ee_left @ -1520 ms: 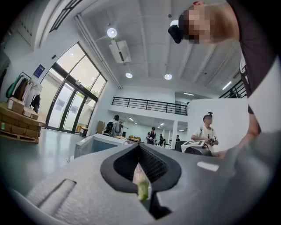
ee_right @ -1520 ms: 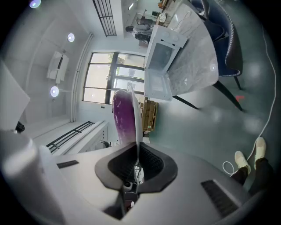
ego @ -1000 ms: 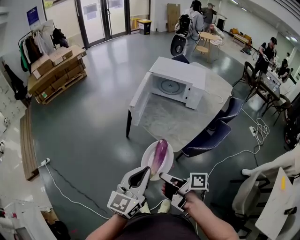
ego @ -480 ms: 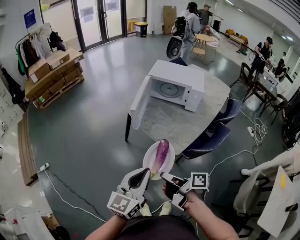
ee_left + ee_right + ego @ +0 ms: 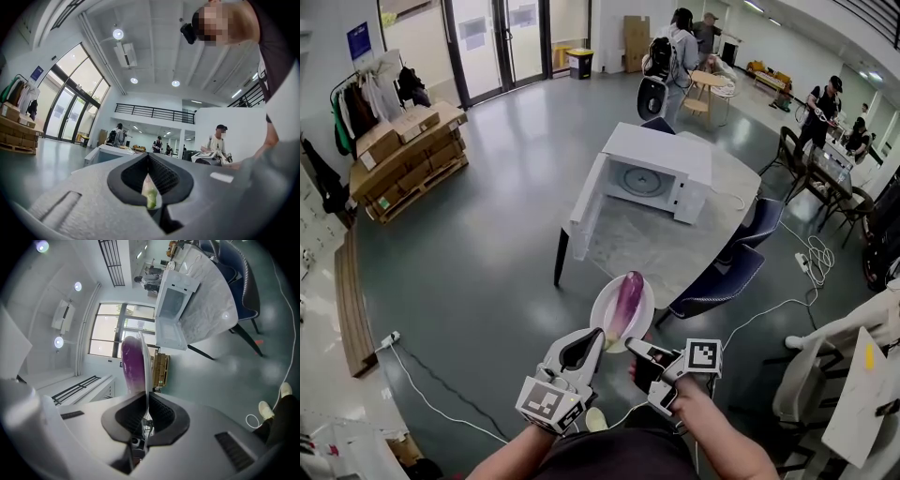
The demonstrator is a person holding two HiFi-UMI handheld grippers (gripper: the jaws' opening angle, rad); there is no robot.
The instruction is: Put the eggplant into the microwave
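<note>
A purple eggplant (image 5: 625, 297) lies on a white plate (image 5: 602, 317), held in the air short of the grey table (image 5: 647, 246). My left gripper (image 5: 596, 340) is shut on the eggplant's green stem end (image 5: 150, 196). My right gripper (image 5: 630, 344) is shut on the plate's near rim; in the right gripper view the plate (image 5: 146, 363) stands edge-on with the eggplant (image 5: 132, 363) beside it. The white microwave (image 5: 658, 150) sits at the table's far end. Its door (image 5: 584, 195) hangs open to the left, and the round turntable shows inside.
Two dark blue chairs (image 5: 724, 274) stand at the table's right side, with white cables (image 5: 773, 307) on the floor beyond. Pallets of cardboard boxes (image 5: 405, 150) stand far left. Several people are at tables in the back right.
Both grippers, the plate and the eggplant have shifted slightly right and up in the head view. The grips are unchanged.
</note>
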